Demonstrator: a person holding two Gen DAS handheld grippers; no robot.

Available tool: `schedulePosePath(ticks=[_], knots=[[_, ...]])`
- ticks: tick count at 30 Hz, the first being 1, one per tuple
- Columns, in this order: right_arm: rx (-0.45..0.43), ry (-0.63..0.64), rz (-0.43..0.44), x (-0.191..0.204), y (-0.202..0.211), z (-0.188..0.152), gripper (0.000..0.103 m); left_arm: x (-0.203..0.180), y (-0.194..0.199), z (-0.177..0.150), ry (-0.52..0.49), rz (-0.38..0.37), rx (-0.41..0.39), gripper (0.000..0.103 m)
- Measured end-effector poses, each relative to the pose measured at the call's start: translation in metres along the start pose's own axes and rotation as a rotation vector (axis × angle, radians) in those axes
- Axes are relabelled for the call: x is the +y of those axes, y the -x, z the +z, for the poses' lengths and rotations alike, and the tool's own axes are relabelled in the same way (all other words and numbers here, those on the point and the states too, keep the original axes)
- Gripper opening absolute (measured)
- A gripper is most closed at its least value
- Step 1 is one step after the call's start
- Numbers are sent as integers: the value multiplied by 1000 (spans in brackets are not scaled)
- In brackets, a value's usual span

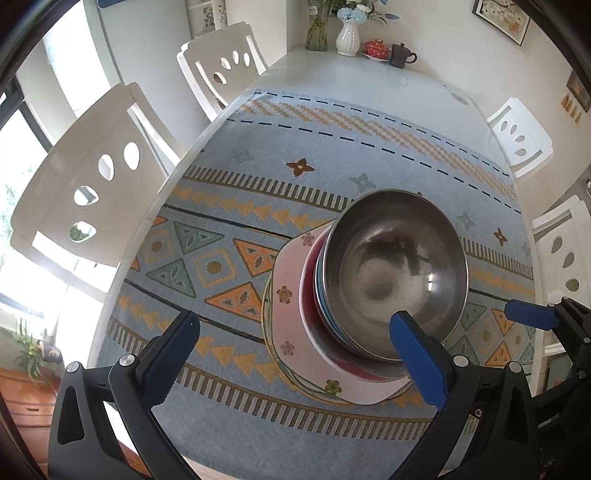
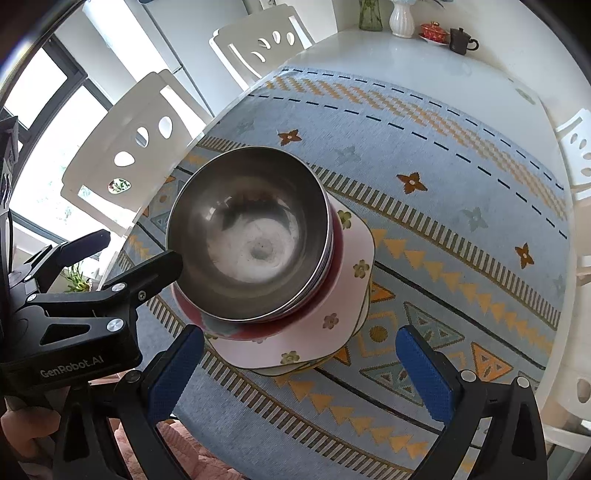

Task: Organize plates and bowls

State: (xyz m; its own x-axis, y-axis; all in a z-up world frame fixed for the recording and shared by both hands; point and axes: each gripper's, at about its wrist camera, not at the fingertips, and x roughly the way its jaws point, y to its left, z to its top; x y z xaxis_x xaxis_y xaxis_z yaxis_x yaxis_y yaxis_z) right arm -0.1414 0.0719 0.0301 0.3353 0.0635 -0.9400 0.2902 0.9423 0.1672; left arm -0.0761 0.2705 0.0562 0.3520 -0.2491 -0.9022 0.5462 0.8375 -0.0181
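**Left wrist view, then right: one stack on the patterned cloth**

Left wrist view: the left gripper (image 1: 295,332) has its blue-padded fingers spread wide, with nothing between them. Its right finger (image 1: 417,354) overlaps the near rim of the steel bowl (image 1: 395,273), though whether it touches is unclear. That bowl tops a stack: beneath it sit nested bowls (image 1: 318,295) with blue and red rims, then a pink flowered plate (image 1: 288,306), all on the blue patterned tablecloth (image 1: 258,184). At the right edge, part of the right gripper (image 1: 532,315) shows. White chairs (image 1: 92,184) ring the table, and a white vase (image 1: 348,35), a red cup (image 1: 376,48) and a dark cup (image 1: 400,56) stand at the far end.

Right wrist view: the right gripper (image 2: 299,369) is likewise spread and empty, hanging just in front of the pink flowered plate (image 2: 351,295). The steel bowl (image 2: 251,232) sits on top of the stack. The left gripper (image 2: 140,254) reaches in from the left, one dark finger (image 2: 159,269) at the bowl's rim.
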Motion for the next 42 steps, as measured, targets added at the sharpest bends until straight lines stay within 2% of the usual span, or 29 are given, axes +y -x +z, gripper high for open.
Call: schedulePosePath(ticks=[42], knots=[[4,1,-7,-5,0,0,103,-1,0,3,-24,11,-1,102]])
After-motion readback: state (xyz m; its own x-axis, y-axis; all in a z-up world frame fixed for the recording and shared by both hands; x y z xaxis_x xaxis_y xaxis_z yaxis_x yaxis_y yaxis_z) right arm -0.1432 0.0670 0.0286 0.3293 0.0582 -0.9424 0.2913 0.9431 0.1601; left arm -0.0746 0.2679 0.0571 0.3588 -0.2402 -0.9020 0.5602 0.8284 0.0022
